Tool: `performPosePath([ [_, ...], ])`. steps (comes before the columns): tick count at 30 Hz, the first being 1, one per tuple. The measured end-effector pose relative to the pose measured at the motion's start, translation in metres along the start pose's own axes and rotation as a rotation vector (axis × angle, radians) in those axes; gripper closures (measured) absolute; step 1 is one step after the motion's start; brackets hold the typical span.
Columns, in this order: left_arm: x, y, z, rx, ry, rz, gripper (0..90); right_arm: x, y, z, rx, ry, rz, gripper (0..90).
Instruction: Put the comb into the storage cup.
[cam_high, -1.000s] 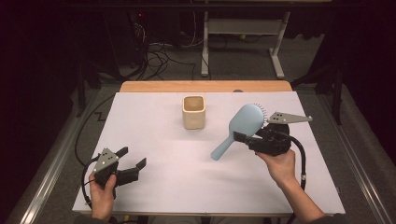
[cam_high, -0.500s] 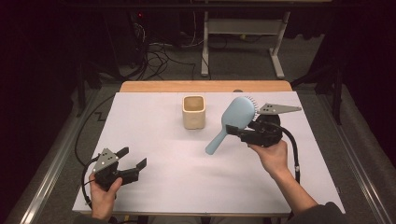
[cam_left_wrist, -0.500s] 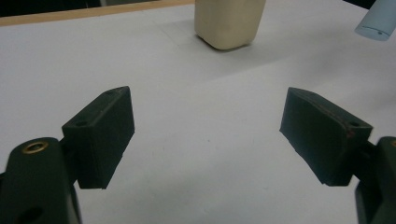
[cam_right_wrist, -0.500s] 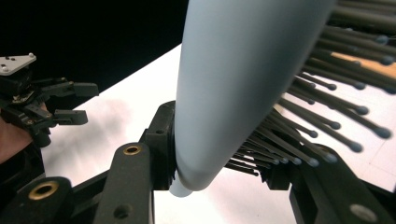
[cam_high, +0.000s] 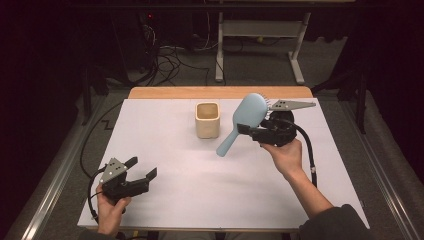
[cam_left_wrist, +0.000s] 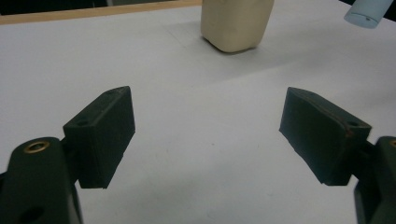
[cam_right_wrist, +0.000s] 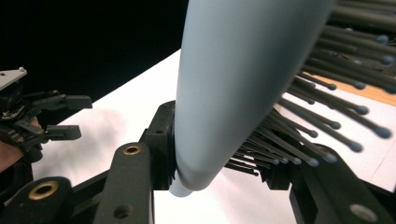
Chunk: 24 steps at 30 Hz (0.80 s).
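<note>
A light blue hairbrush (cam_high: 244, 120) hangs in the air right of the cream cup (cam_high: 207, 120), head up and back, handle slanting down to the left. My right gripper (cam_high: 250, 131) is shut on it near the base of the head. In the right gripper view the brush back (cam_right_wrist: 243, 79) fills the middle, dark bristles to its right, the jaws pressing on both sides. My left gripper (cam_high: 141, 168) rests low at the table's front left, held by a hand. Its jaws stand wide apart with nothing between them (cam_left_wrist: 205, 135). The cup (cam_left_wrist: 236, 23) sits beyond them.
The white table top (cam_high: 175, 150) has a wooden strip along its far edge (cam_high: 215, 92). Cables trail on the floor behind, and a metal stand's legs (cam_high: 260, 35) rise beyond the table. The right gripper's cable loops down by the forearm (cam_high: 312, 165).
My right gripper has carried the hairbrush left and a little up, closer to the cup. The brush head has tipped more upright. The left gripper has stayed put.
</note>
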<state>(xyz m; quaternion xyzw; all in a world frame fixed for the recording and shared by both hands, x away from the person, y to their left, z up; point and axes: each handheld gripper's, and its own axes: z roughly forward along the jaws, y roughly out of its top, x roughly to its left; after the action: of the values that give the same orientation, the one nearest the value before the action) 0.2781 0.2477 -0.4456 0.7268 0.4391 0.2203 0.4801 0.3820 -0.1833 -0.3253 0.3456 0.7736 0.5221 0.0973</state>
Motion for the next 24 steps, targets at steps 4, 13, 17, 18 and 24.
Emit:
performPosePath([
  [4,0.0,0.0,0.0,-0.002,-0.002,0.0,19.8,-0.001,0.004,0.002,0.001,-0.007,0.0,57.2],
  [13,0.001,0.0,0.001,0.01,0.009,0.001,19.8,-0.005,0.014,0.006,0.003,-0.019,0.0,57.1],
  [17,0.001,-0.001,0.001,0.012,0.01,-0.001,19.8,-0.006,0.019,0.007,-0.001,-0.025,0.002,57.1],
  [18,0.001,-0.001,0.001,0.014,0.009,0.002,19.9,-0.006,0.02,0.007,-0.001,-0.027,0.001,57.1],
  [24,0.001,-0.001,0.001,0.012,0.007,-0.003,20.2,-0.008,0.025,0.01,-0.005,-0.029,0.006,57.0],
])
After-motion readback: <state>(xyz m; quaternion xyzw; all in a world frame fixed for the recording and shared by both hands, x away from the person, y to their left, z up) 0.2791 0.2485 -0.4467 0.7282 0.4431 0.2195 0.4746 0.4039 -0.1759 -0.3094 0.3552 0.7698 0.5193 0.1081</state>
